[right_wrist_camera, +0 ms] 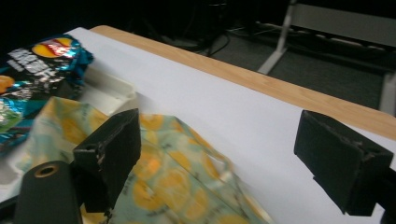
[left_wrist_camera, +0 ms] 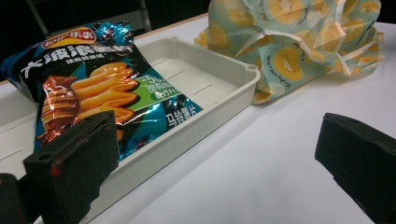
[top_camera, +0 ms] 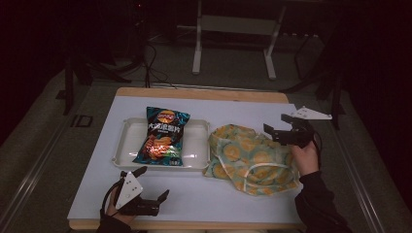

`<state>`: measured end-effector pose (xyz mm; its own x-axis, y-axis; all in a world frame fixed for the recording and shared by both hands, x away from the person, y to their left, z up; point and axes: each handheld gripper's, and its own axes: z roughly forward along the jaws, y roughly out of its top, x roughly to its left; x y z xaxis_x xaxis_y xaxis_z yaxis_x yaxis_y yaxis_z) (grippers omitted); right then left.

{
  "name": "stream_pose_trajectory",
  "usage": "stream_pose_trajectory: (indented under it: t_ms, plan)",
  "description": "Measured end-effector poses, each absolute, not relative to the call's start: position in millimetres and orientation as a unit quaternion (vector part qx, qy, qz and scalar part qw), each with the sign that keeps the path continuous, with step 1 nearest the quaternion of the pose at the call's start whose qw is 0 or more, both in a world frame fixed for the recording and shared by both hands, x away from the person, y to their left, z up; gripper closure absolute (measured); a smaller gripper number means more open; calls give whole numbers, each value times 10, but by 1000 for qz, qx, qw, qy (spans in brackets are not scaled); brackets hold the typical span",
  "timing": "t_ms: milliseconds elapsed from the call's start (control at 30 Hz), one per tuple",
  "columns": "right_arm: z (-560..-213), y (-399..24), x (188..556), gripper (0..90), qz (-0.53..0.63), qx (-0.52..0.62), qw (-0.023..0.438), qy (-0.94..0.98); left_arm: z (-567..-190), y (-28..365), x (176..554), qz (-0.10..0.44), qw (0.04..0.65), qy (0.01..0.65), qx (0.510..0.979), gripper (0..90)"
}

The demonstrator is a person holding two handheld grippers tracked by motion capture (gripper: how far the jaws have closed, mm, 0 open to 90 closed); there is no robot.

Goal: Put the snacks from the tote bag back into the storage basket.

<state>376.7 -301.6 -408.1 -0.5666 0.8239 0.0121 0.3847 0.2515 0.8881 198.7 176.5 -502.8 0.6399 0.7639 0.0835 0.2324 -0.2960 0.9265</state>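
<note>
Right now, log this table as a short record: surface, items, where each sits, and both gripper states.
surface: white table top with a wooden edge
tray: white tray, left of centre
chip bag: chip bag lying flat in the tray, its lower end over the near rim
fabric bag: kiwi-print fabric bag, crumpled, against the tray's right side
left gripper: left gripper open, low at the near edge, holding nothing
right gripper: right gripper open, above the fabric bag's far right part
</note>
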Motion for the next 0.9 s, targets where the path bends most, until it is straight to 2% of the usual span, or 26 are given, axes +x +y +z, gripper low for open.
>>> stream_pose_trajectory:
  t_ms: [300,633,900]
  plan:
    - [-4230,-3291,3580,146,451,435,275,729,-5031,1752,1990,267,493,329,760,2]
    - [-4352,-3388,3336,147,444,459,323,699,-5033,1750,1991,267,493,328,760,2]
    - [-4441,-3489,3217,146,439,482,329,683,-5036,1751,2002,265,493,328,761,2]
